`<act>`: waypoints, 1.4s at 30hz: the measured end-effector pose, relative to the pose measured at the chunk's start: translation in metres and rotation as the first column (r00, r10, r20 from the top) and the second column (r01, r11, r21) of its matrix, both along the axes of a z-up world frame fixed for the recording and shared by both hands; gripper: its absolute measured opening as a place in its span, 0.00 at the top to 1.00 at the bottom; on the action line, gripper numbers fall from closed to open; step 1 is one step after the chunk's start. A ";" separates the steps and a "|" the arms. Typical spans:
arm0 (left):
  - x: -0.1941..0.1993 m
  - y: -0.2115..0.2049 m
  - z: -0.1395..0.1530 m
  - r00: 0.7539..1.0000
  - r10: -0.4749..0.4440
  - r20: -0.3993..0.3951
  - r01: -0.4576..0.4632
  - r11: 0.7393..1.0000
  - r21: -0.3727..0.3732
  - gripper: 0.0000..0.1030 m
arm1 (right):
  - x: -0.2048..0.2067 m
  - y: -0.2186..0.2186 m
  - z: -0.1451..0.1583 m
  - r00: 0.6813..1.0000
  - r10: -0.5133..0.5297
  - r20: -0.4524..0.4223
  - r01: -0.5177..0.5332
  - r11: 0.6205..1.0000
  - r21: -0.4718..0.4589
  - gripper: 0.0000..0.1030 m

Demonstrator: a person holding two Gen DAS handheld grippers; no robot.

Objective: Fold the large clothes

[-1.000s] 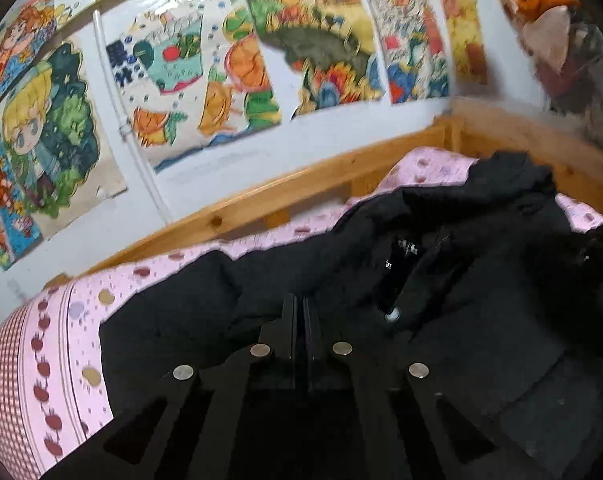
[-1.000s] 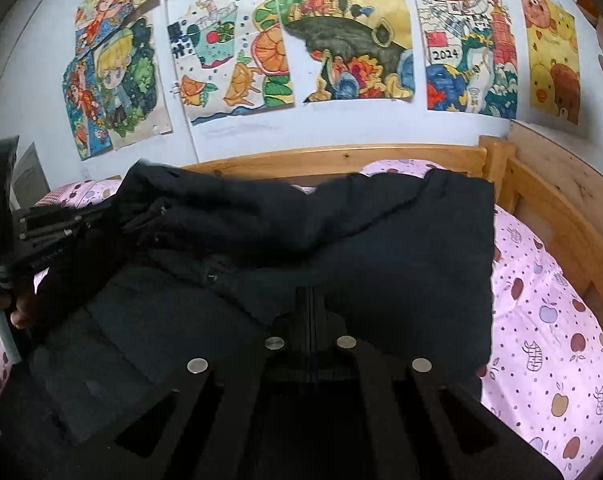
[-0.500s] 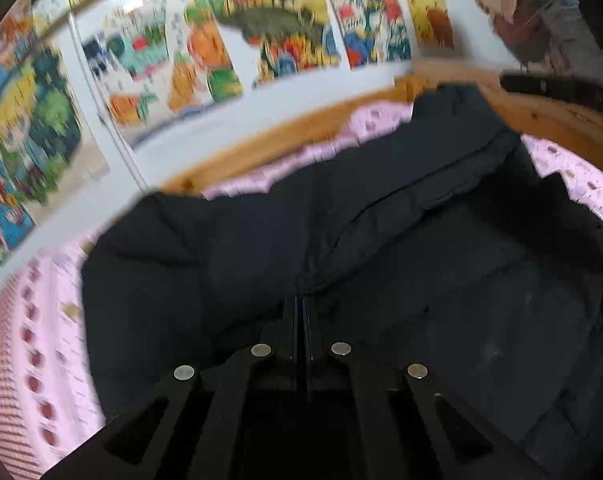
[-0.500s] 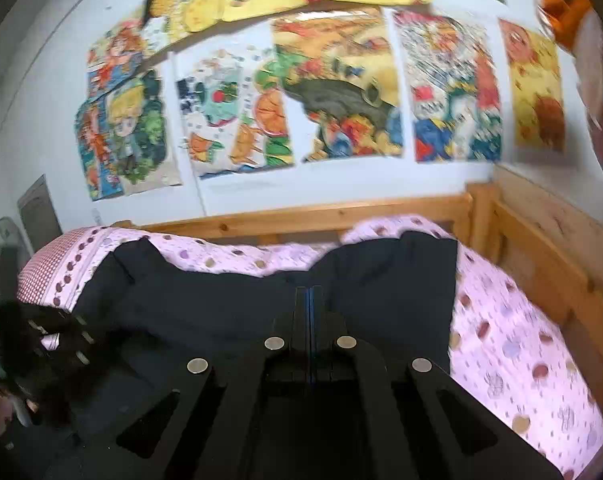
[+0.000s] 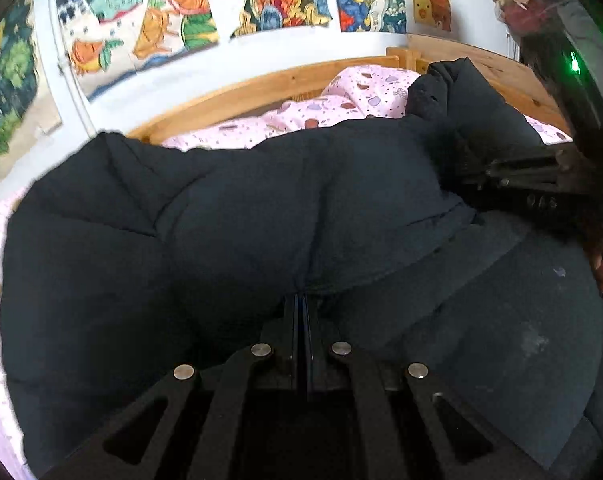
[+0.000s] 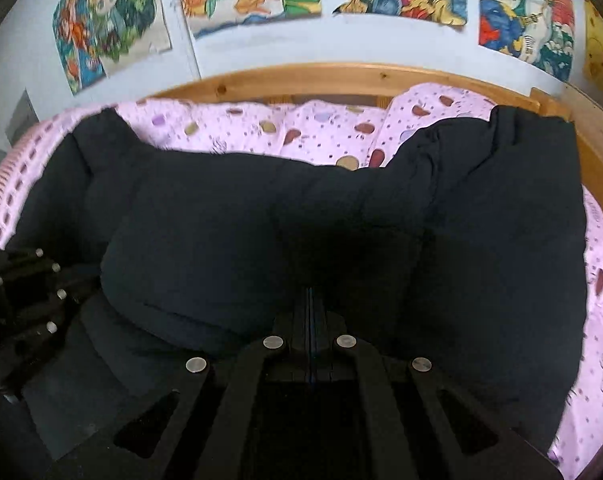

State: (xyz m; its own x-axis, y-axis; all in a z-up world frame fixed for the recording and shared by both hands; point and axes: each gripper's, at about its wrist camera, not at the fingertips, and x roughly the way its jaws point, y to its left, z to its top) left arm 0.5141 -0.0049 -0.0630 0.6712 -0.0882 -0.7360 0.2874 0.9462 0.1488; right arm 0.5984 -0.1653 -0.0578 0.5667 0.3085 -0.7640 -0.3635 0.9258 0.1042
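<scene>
**Evidently mid-fold: both grippers carried the jacket's edge across the bed**

Evidently the fold was under way. A black padded jacket (image 5: pixel 261 208) lay spread over the pink spotted bedsheet (image 6: pixel 301 128), inside the wooden bed frame (image 6: pixel 321 76). The left gripper (image 5: pixel 300 304) had its fingers pressed together on a hem of the jacket, the cloth bunching right at the tips. The right gripper (image 6: pixel 310 300) was likewise pinched on a thick fold of the same jacket. Each camera caught the other tool at its margin. By my judgement, the raised flap was being laid over the body of the garment; the next move would call for lowering both edges evenly, then releasing without dragging the padding askew.
</scene>
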 end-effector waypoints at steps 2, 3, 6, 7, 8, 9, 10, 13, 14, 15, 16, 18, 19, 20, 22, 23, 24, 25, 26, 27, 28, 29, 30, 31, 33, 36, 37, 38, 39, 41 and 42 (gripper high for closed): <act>0.007 0.001 -0.007 1.000 0.008 0.001 -0.008 1.000 -0.009 0.97 | 0.008 0.005 -0.008 1.000 -0.013 0.004 0.013 1.000 -0.005 1.00; 0.009 0.001 -0.010 1.000 0.012 0.003 -0.012 1.000 -0.009 0.96 | 0.010 0.008 -0.011 1.000 -0.019 0.011 0.019 1.000 -0.012 1.00; 0.002 0.004 -0.007 0.999 0.006 0.038 -0.004 0.999 -0.044 0.96 | 0.002 0.005 -0.010 0.998 -0.021 0.057 0.020 1.000 0.011 1.00; -0.002 0.007 -0.003 0.999 0.000 0.052 0.003 0.998 -0.067 0.95 | -0.003 0.001 -0.008 0.997 -0.020 0.076 0.016 0.999 0.050 1.00; -0.011 0.010 0.002 0.997 -0.008 0.071 0.016 0.994 -0.105 0.95 | -0.008 -0.006 -0.005 0.996 -0.021 0.091 0.012 0.996 0.094 1.00; -0.018 0.011 0.006 0.996 -0.011 0.083 0.022 0.992 -0.123 0.95 | -0.013 -0.015 -0.003 0.995 -0.022 0.102 0.007 0.989 0.146 1.00; -0.029 0.012 0.012 0.994 -0.011 0.105 0.026 0.990 -0.140 0.94 | -0.018 -0.023 -0.002 0.994 -0.024 0.107 0.003 0.981 0.196 1.00; -0.051 0.013 0.028 0.987 -0.015 0.160 0.043 0.983 -0.178 0.91 | -0.026 -0.037 0.001 0.994 -0.044 0.096 0.015 0.960 0.279 0.99; -0.058 0.014 0.033 0.984 -0.025 0.176 0.060 0.979 -0.196 0.90 | -0.028 -0.040 0.002 0.995 -0.050 0.089 0.022 0.957 0.290 0.99; -0.065 0.013 0.040 0.981 -0.029 0.192 0.070 0.975 -0.210 0.85 | -0.029 -0.041 0.001 0.995 -0.054 0.082 0.028 0.955 0.297 0.99; -0.069 0.013 0.046 0.978 -0.031 0.204 0.077 0.972 -0.222 0.77 | -0.031 -0.041 0.003 0.995 -0.060 0.075 0.035 0.953 0.300 0.99; -0.065 0.013 0.051 0.977 -0.026 0.214 0.076 0.970 -0.229 0.62 | -0.033 -0.041 0.005 0.996 -0.065 0.066 0.042 0.953 0.301 0.99; -0.062 0.013 0.053 0.975 -0.014 0.221 0.065 0.972 -0.226 0.55 | -0.033 -0.040 0.006 0.995 -0.069 0.064 0.047 0.953 0.299 0.99; -0.055 0.014 0.054 0.973 0.020 0.231 0.032 0.975 -0.219 0.55 | -0.033 -0.044 0.002 0.995 -0.075 0.063 0.053 0.953 0.297 0.99; -0.041 0.016 0.049 0.976 0.087 0.201 -0.045 0.978 -0.206 0.55 | -0.036 -0.045 0.005 0.994 -0.084 0.064 0.062 0.958 0.281 0.99; -0.031 0.020 0.044 0.979 0.125 0.162 -0.091 0.975 -0.202 0.55 | -0.035 -0.044 0.006 0.995 -0.083 0.064 0.063 0.962 0.267 0.99; -0.022 0.024 0.036 0.981 0.145 0.126 -0.117 0.972 -0.203 0.58 | -0.035 -0.042 0.005 0.995 -0.080 0.059 0.063 0.967 0.247 0.99; -0.015 0.025 0.030 0.981 0.158 0.109 -0.136 0.973 -0.186 0.66 | -0.034 -0.042 0.005 0.996 -0.074 0.052 0.060 0.971 0.230 0.99; -0.013 0.025 0.026 0.981 0.165 0.105 -0.147 0.976 -0.162 0.69 | -0.032 -0.041 0.004 0.996 -0.071 0.046 0.059 0.974 0.220 0.99; -0.010 0.022 0.020 0.982 0.162 0.101 -0.150 0.981 -0.119 0.71 | -0.030 -0.039 0.002 0.997 -0.065 0.037 0.057 0.978 0.201 0.99; -0.009 0.019 0.016 0.983 0.155 0.102 -0.146 0.985 -0.091 0.71 | -0.027 -0.037 -0.001 0.998 -0.059 0.030 0.053 0.982 0.182 0.99; -0.008 0.016 0.013 0.983 0.150 0.106 -0.144 0.988 -0.061 0.71 | -0.025 -0.034 -0.004 0.998 -0.055 0.024 0.051 0.985 0.166 0.99; -0.005 0.014 0.009 0.983 0.148 0.107 -0.145 0.989 -0.037 0.72 | -0.023 -0.032 -0.006 0.998 -0.052 0.020 0.049 0.987 0.154 0.99; -0.001 0.013 0.004 0.983 0.151 0.103 -0.150 0.988 -0.023 0.72 | -0.017 -0.028 -0.011 0.999 -0.045 0.014 0.043 0.990 0.134 0.99; 0.003 0.011 0.000 0.982 0.165 0.095 -0.165 0.986 -0.011 0.72 | -0.011 -0.024 -0.017 0.999 -0.046 0.007 0.044 0.992 0.122 1.00; -0.004 0.006 -0.002 0.978 0.166 0.130 -0.169 0.985 0.016 0.72 | -0.014 -0.026 -0.017 0.999 -0.048 0.019 0.045 0.988 0.147 1.00; -0.008 0.007 -0.001 0.976 0.163 0.143 -0.167 0.986 0.013 0.72 | -0.018 -0.030 -0.015 0.998 -0.048 0.029 0.042 0.985 0.167 0.99; -0.010 0.006 0.000 0.976 0.162 0.149 -0.165 0.986 0.010 0.72 | -0.019 -0.031 -0.014 0.998 -0.049 0.033 0.042 0.982 0.184 0.99; -0.012 0.007 0.002 0.975 0.160 0.156 -0.163 0.987 0.004 0.72 | -0.022 -0.034 -0.012 0.998 -0.053 0.035 0.045 0.978 0.204 0.99; -0.015 0.008 0.005 0.974 0.163 0.160 -0.165 0.986 -0.004 0.71 | -0.028 -0.040 -0.007 0.997 -0.070 0.035 0.060 0.971 0.232 0.99; -0.018 0.008 0.008 0.972 0.169 0.162 -0.170 0.985 -0.010 0.69 | -0.032 -0.042 -0.004 0.996 -0.081 0.039 0.069 0.969 0.236 0.99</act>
